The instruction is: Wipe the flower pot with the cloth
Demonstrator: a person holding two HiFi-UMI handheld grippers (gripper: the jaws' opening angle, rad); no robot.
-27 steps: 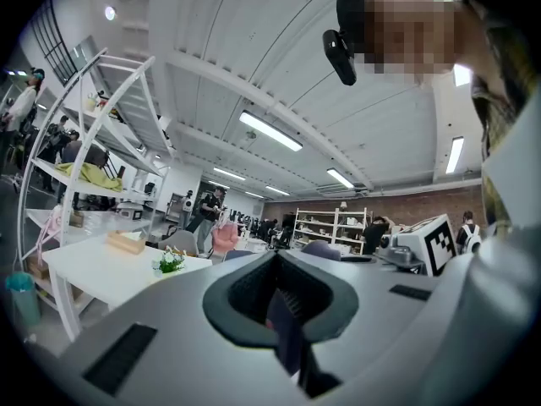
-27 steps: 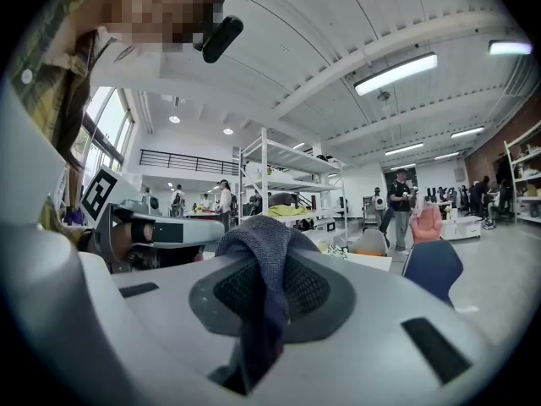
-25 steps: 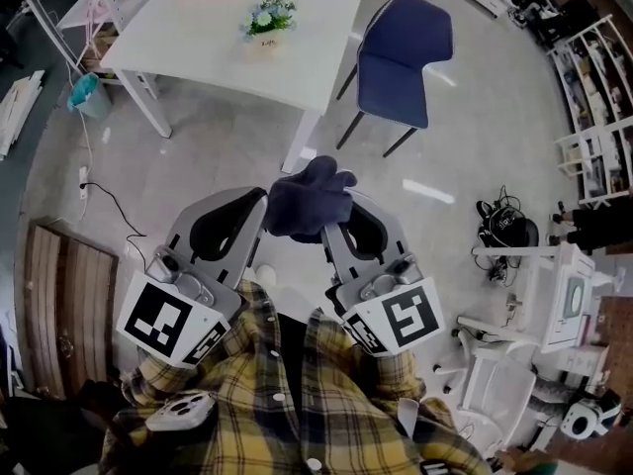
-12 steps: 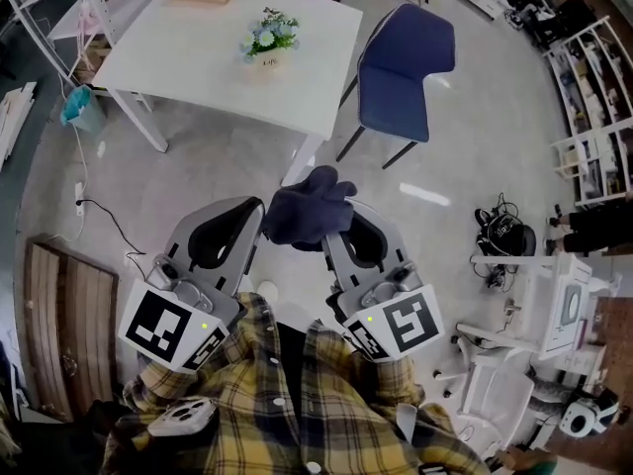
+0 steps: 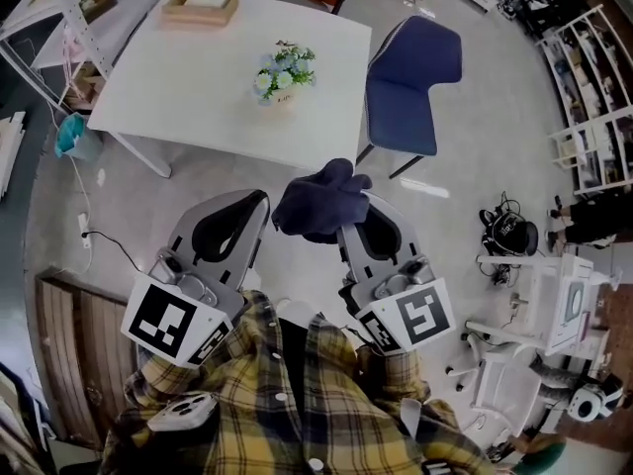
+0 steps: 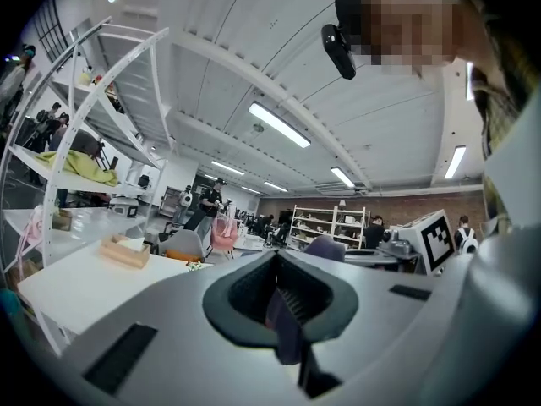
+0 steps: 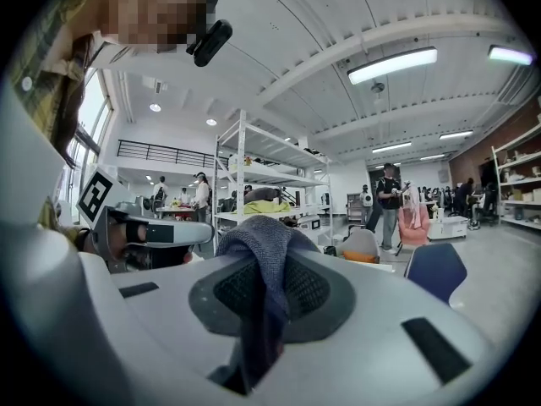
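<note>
Head view shows the white table (image 5: 178,87) filling the ten-to-twelve o'clock stretch, well apart from the person across bare floor. The blue chair (image 5: 410,67) stands at one o'clock, just beside the table's right corner. Both grippers are held level and close together in front of the person's body, which judging by the task suits carrying the wiper to the table. The right gripper (image 5: 358,216) has its jaws pressed together on the dark blue cloth (image 5: 318,201), which bunches up over its tips. The left gripper (image 5: 255,206) is also closed, and a thin purple sliver between its jaws seems to be an edge of the same cloth, though its own view is too dim to be sure. The flower pot (image 5: 282,85) sits upright near the table's front edge at twelve o'clock, untouched. A wooden box (image 5: 201,6) rests at the far edge at eleven o'clock, clear of the pot. The chair looks the likeliest obstacle to an approach from the right.
</note>
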